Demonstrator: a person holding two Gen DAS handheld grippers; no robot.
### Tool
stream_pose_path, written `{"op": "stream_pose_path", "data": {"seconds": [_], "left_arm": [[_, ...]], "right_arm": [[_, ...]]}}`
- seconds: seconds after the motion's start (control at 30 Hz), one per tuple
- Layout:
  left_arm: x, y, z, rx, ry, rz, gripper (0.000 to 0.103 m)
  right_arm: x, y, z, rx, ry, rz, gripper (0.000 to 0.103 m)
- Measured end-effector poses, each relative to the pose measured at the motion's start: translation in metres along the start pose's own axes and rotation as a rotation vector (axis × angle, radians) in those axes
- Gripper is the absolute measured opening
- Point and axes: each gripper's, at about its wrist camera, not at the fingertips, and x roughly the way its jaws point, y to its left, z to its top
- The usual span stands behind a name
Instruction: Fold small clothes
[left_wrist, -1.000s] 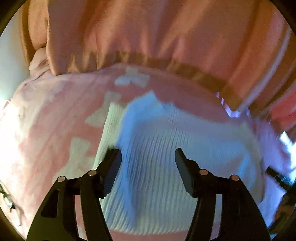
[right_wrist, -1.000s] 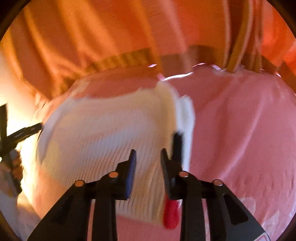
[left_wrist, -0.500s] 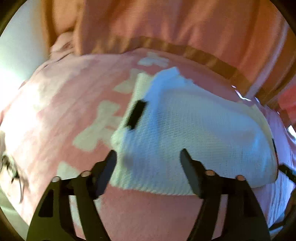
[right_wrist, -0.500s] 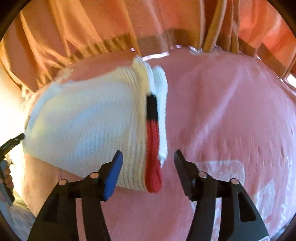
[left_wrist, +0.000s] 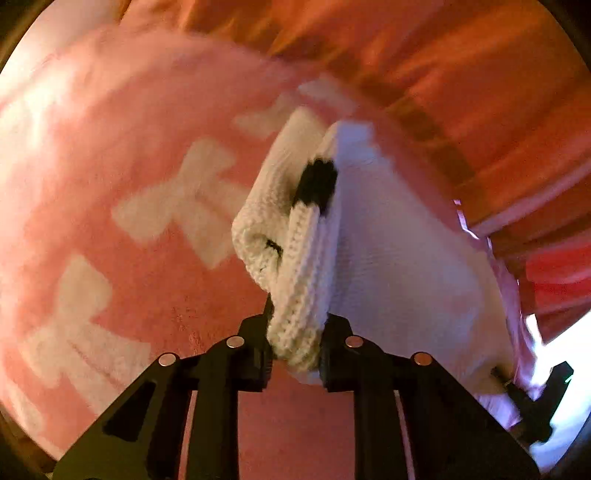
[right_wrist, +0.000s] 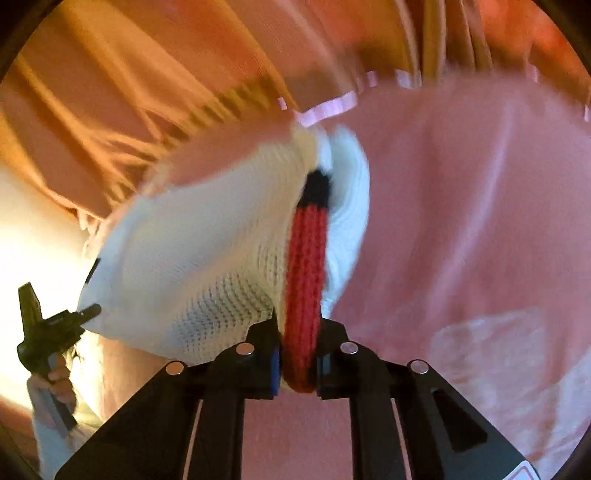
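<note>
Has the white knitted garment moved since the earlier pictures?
Yes. The white knitted garment lay flat on the pink blanket; its edge is now raised off it.

Orange drapery (left_wrist: 461, 74) (upper background) motion-blurred, its nature indiscernible

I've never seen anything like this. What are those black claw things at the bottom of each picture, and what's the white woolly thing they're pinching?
They are hand-held two-finger grippers, one in each of a person's hands, each with a camera looking along its fingers. The left gripper is closing on a cream edge of the white knitted garment; the right gripper is closing on its red and black knitted band. The garment is between both jaws, above a pink blanket with pale shapes. Orange curtains hang behind. The right view also shows the left gripper's tip and the person's hand.
</note>
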Motion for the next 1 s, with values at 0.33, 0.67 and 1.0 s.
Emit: {"op": "stream_pose_path", "data": {"seconds": [0.33, 0.67, 1.0], "left_arm": [[0.014, 0.005, -0.072, 0.127, 0.177, 0.143, 0.019], [-0.024, -0.083, 0.003, 0.303, -0.107, 0.136, 0.070], [0.086, -0.067, 0.047, 0.243, 0.000, 0.228, 0.039]], "right_arm": [[0.012, -0.045, -0.056, -0.081, 0.290, -0.242, 0.015], [-0.023, -0.009, 0.040, -0.121, 0.003, -0.112, 0.049], [0.086, 0.002, 0.079, -0.143, 0.087, -0.193, 0.012]]}}
